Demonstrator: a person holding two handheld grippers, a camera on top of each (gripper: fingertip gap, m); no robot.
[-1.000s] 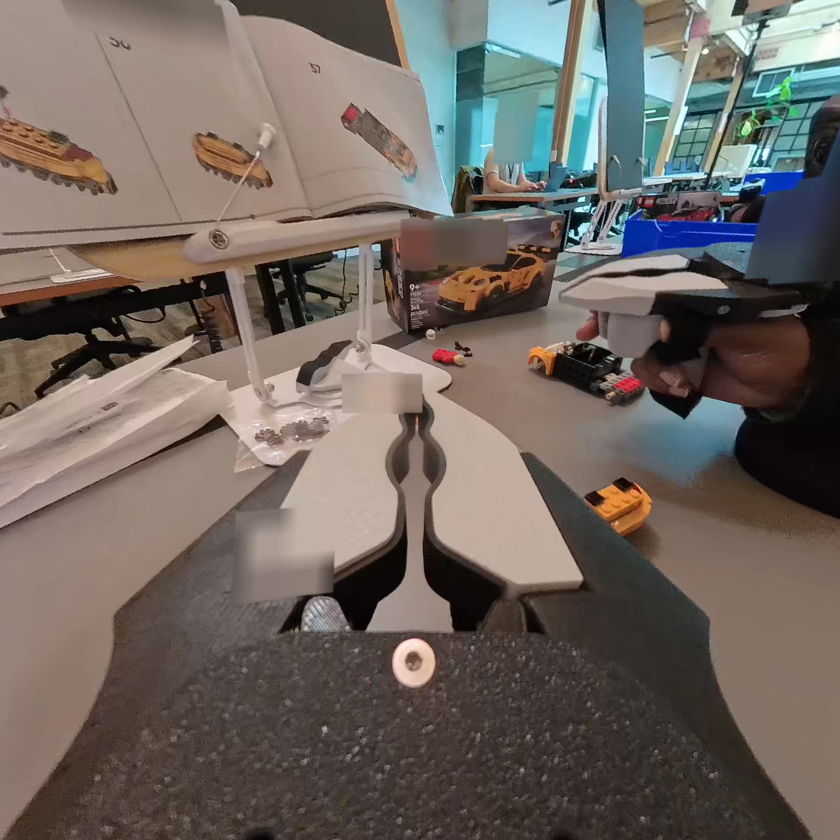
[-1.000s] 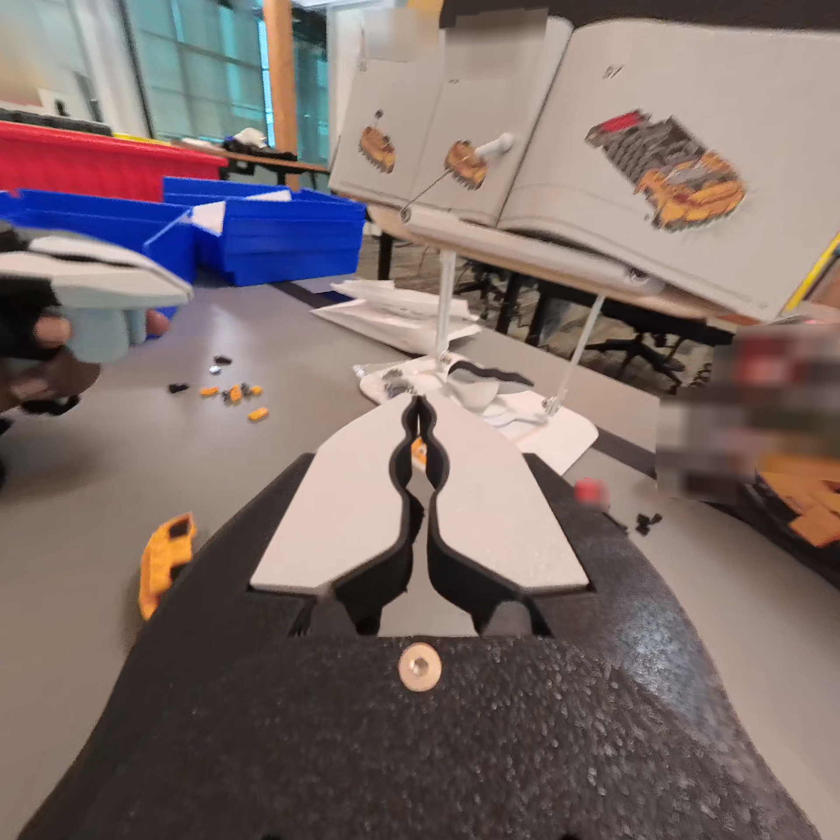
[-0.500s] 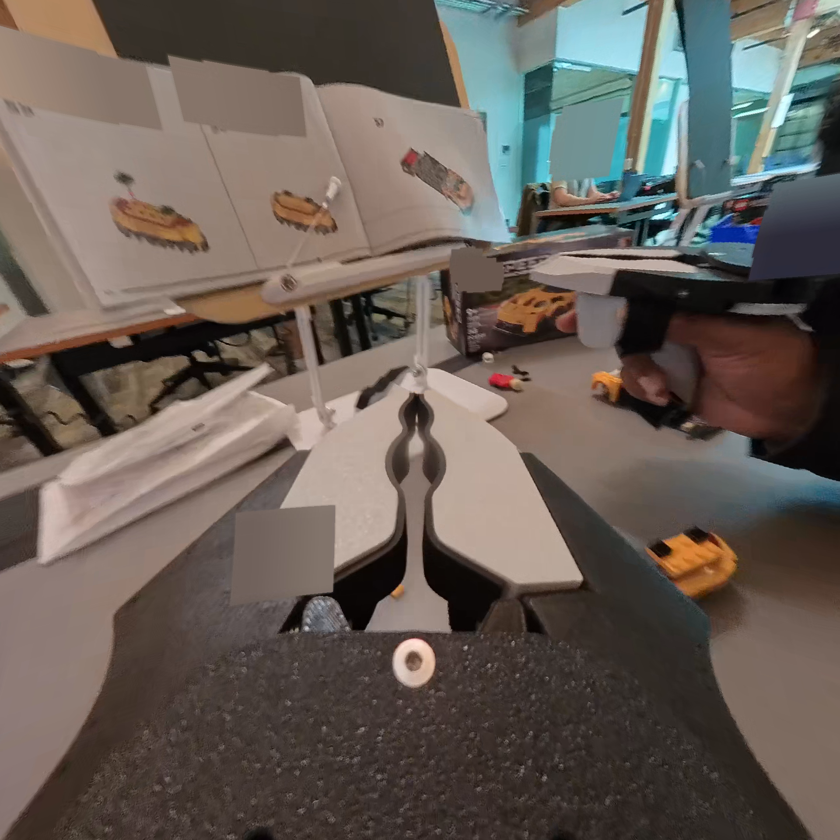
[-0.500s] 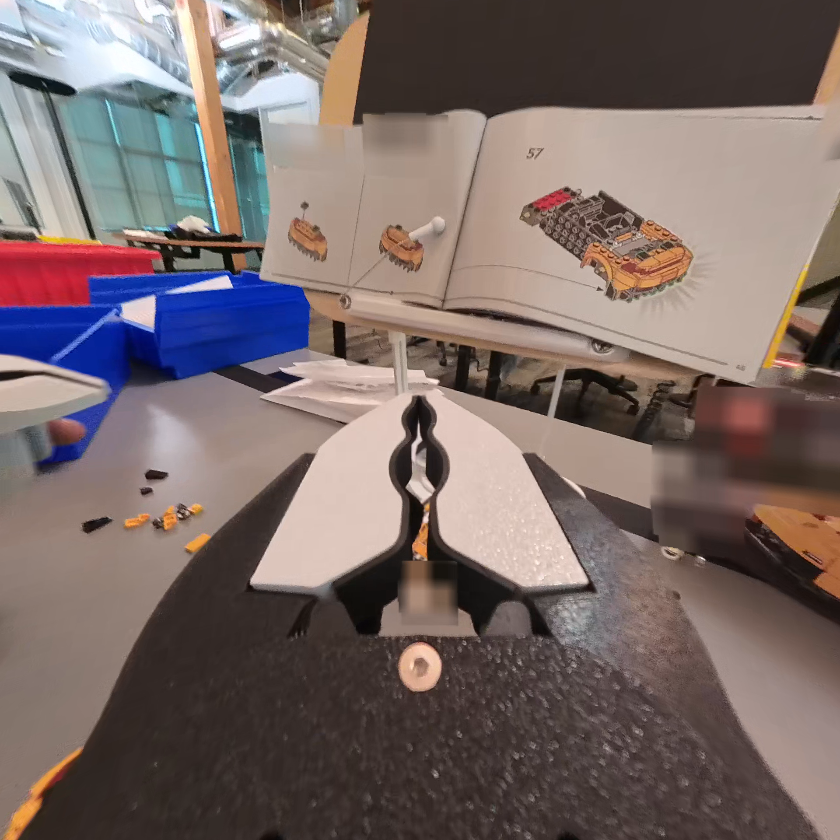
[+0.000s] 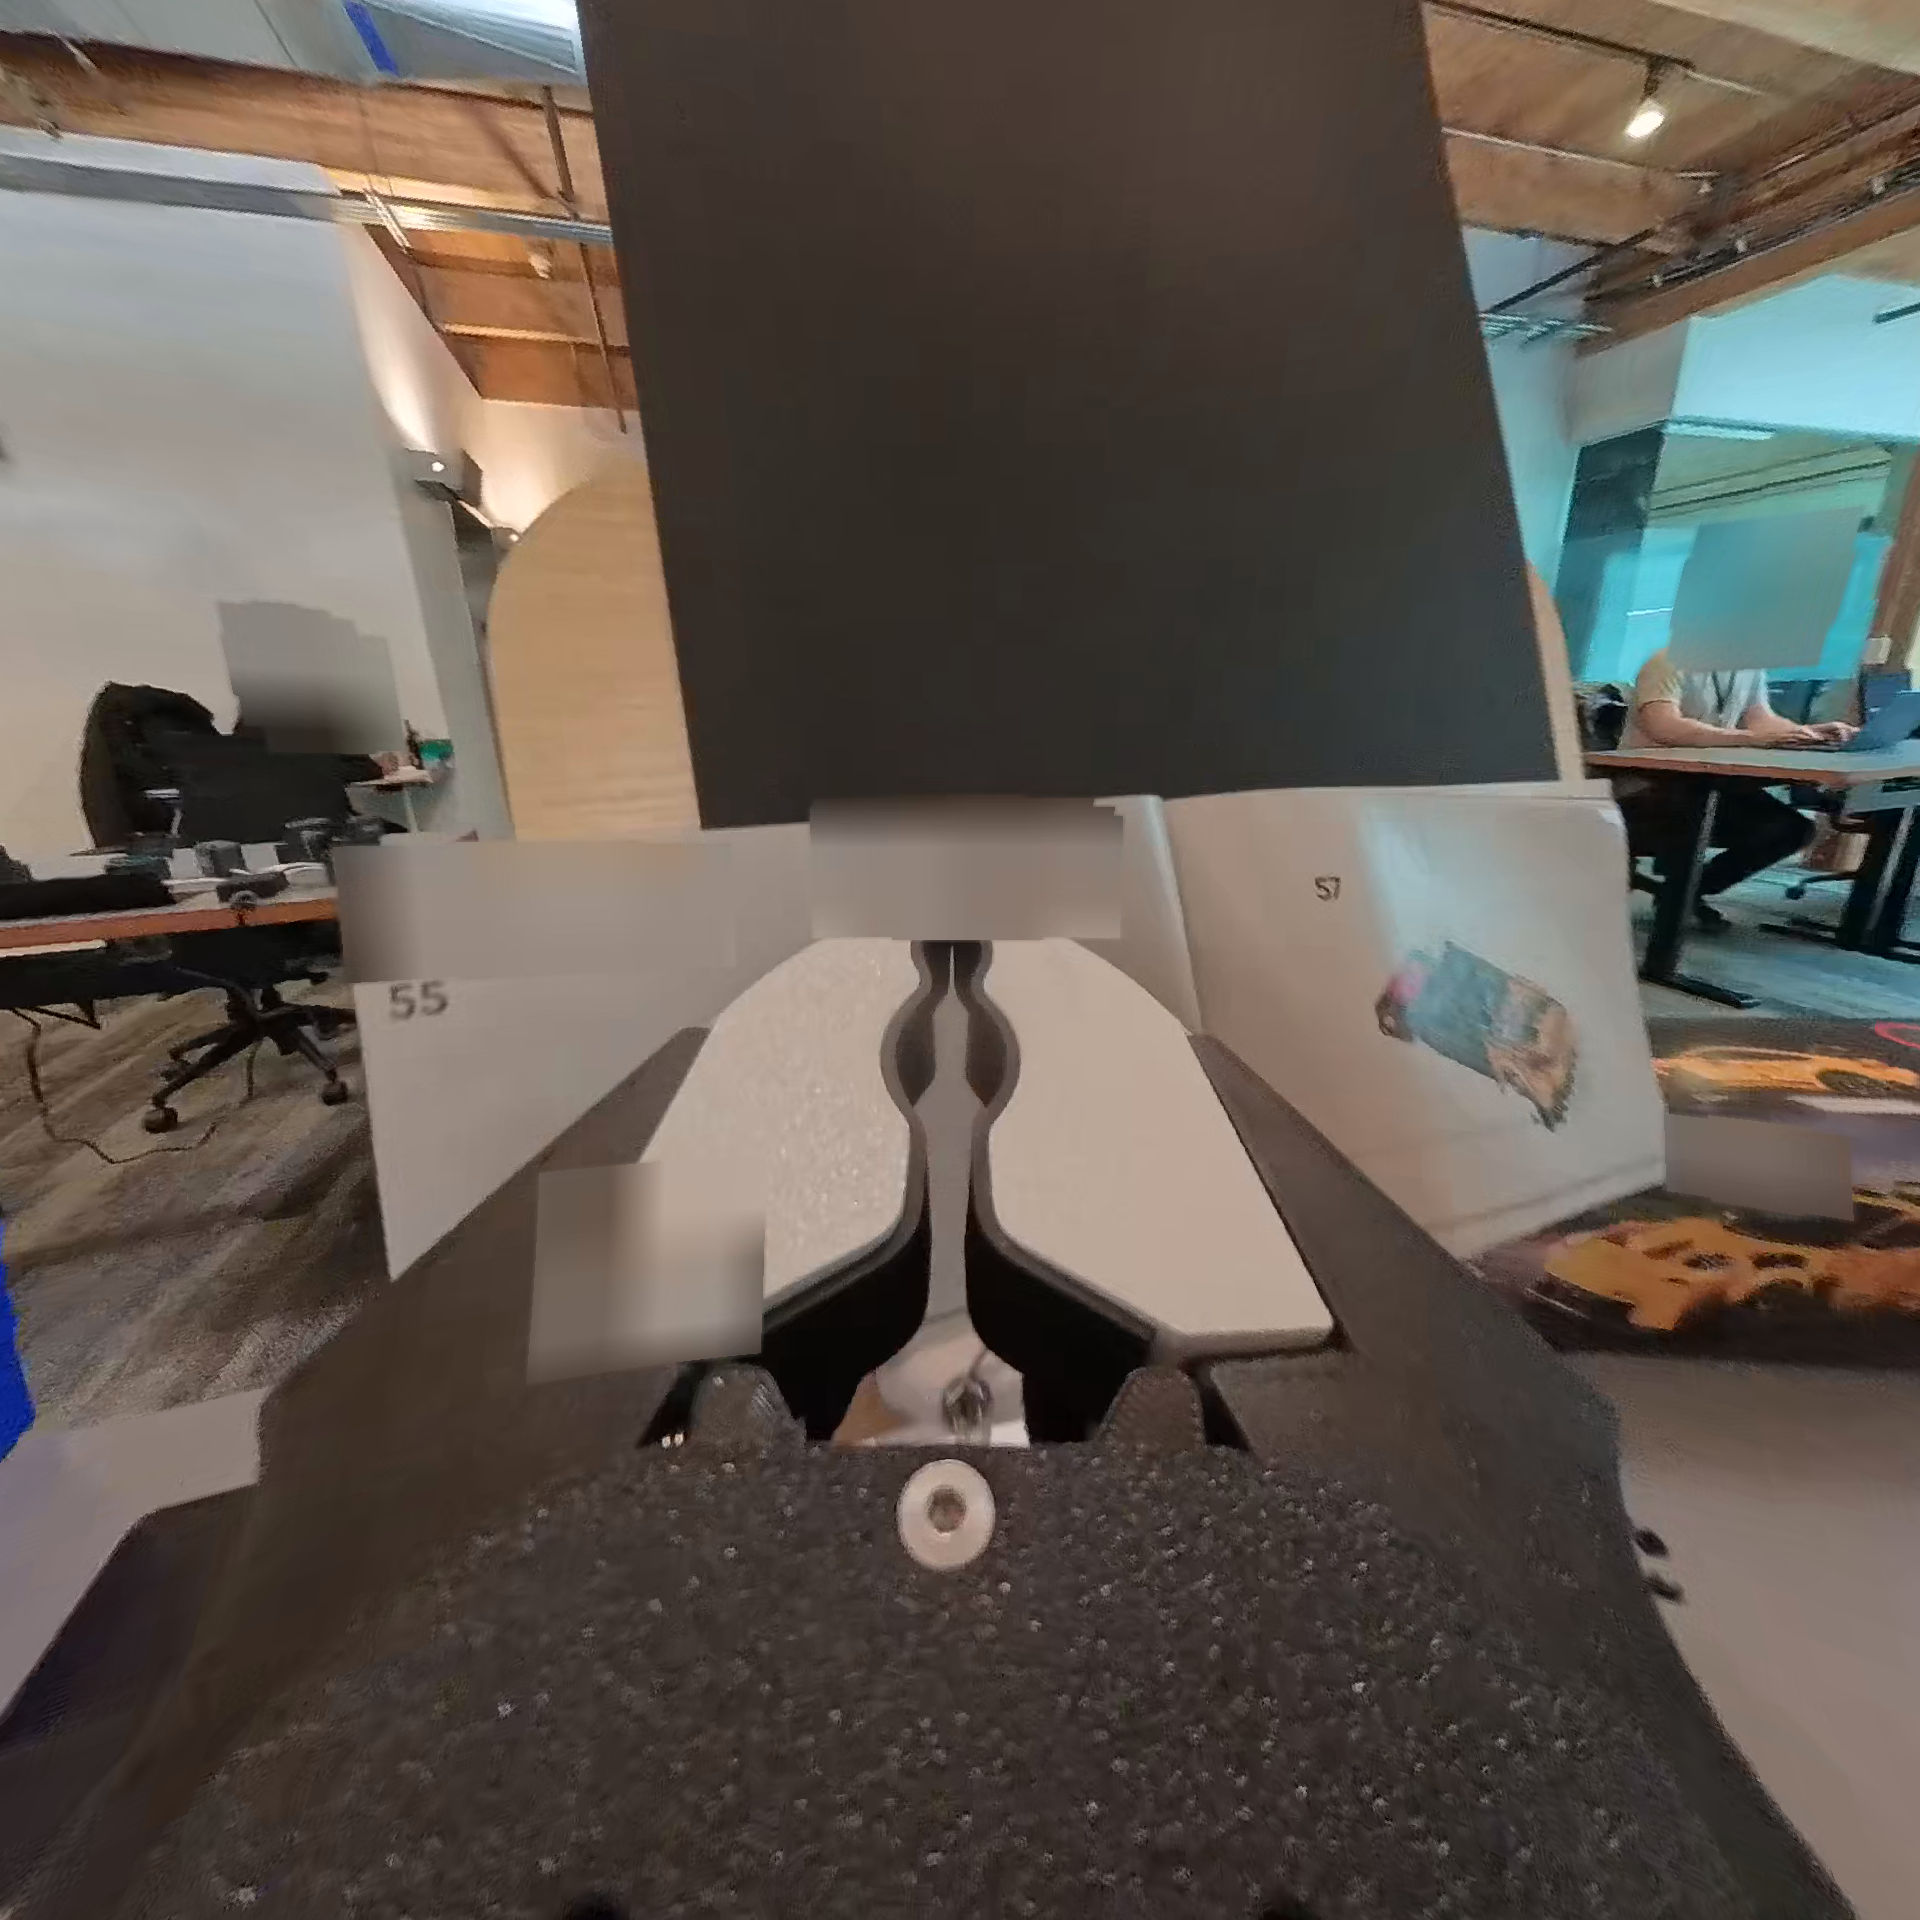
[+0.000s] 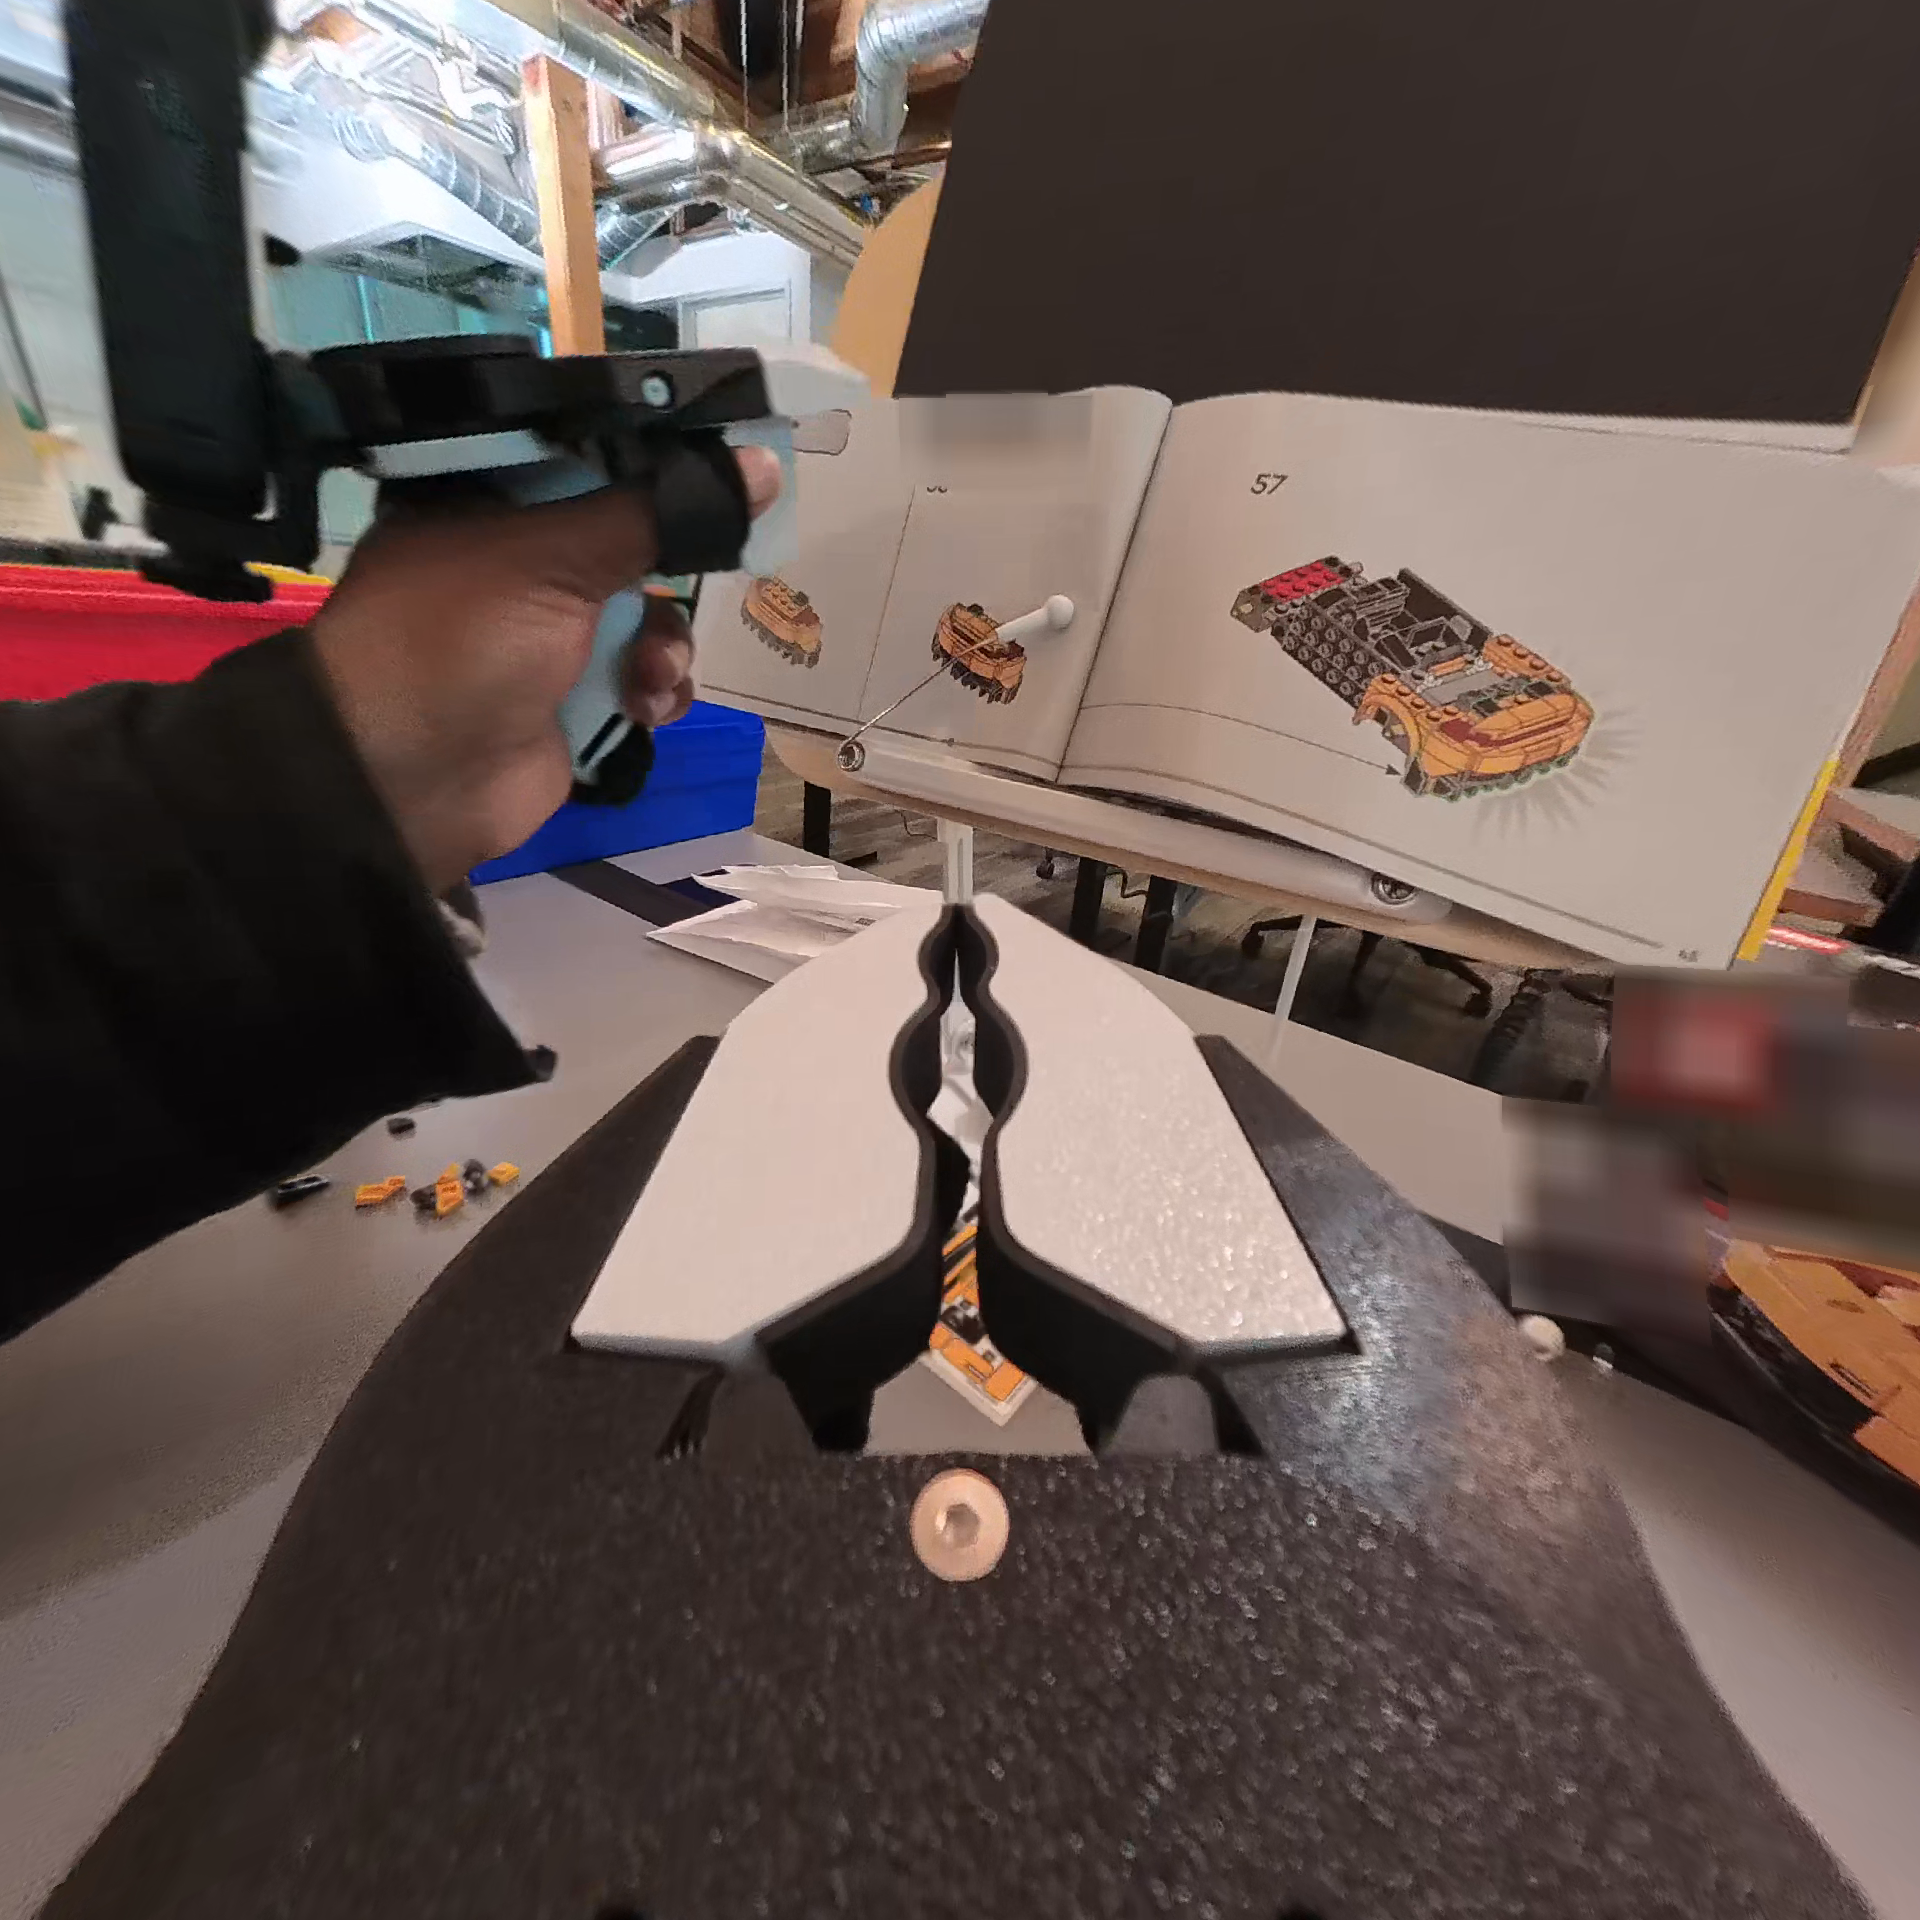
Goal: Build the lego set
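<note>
Your left gripper (image 5: 951, 951) is up high and points right at the open book (image 5: 1392, 1049). Its jaws are closed with nothing between them. In the right wrist view you see that same gripper (image 6: 821, 428) at 10 o'clock, with your left hand (image 6: 488, 655) wrapped round its grip and a dark sleeve (image 6: 197, 935) behind it. Its tip is just beside the top of the left page; you cannot tell if it touches.

Your right gripper (image 6: 958, 914) sits lower, over the grey table (image 6: 208, 1403), and points at the stand (image 6: 1143, 831) under the book. Its jaws are closed too and hold nothing.

The table has small orange and black bits (image 6: 436, 1184) at 9 o'clock. White paper bags (image 6: 790, 914) lie near the stand. A blue bin (image 6: 644, 790) and a red bin (image 6: 125, 634) sit behind your hand. The box (image 5: 1766, 1236) with the orange car picture is at 3 o'clock in the left view. The room is a big office with desks, chairs and wood beams. A person (image 5: 1714, 717) sits at a far desk.

The book shows an orange and black car, half built, on the right page. A small orange piece (image 6: 961, 1262) shows through the gap under your right gripper.
</note>
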